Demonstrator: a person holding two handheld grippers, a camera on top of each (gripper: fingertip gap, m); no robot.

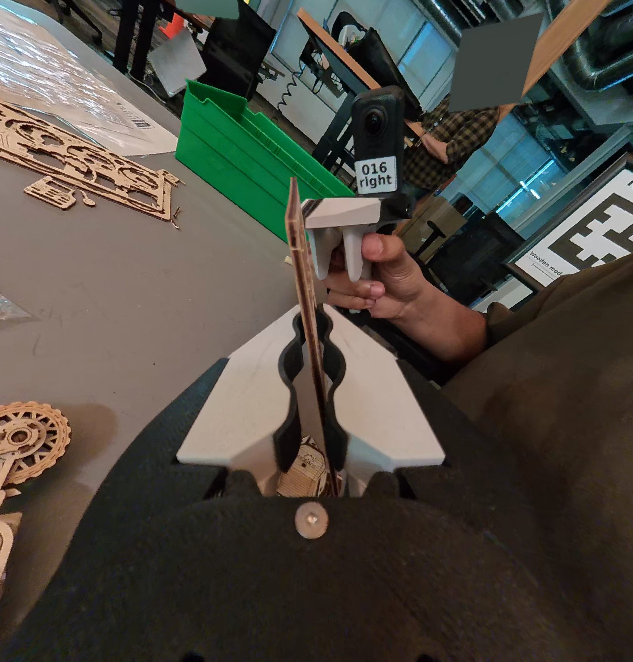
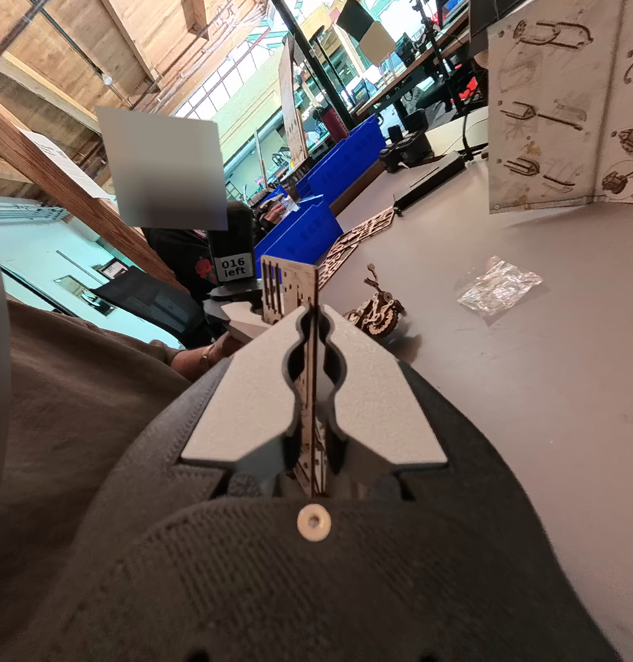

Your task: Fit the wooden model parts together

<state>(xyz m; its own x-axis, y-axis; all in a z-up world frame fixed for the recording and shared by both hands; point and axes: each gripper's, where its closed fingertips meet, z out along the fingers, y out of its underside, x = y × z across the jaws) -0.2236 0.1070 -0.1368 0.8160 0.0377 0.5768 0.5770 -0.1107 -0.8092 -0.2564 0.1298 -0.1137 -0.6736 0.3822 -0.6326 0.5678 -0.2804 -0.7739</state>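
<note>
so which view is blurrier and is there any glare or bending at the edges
Right wrist view: softer, the small wooden motorcycle model smeared; windows behind blown out. Left wrist view: sharper, glare on the clear plastic sheet; the green plastic bin leans from wide-angle bending.

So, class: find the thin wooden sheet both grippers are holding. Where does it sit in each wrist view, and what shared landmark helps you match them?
Left wrist view: the wooden sheet stands edge-on at centre, between the near fingers.
Right wrist view: wooden sheet at centre, its slotted face showing beyond the near fingers.
Shared landmark: the assembled wooden motorcycle model, lower left and right of centre.
</note>
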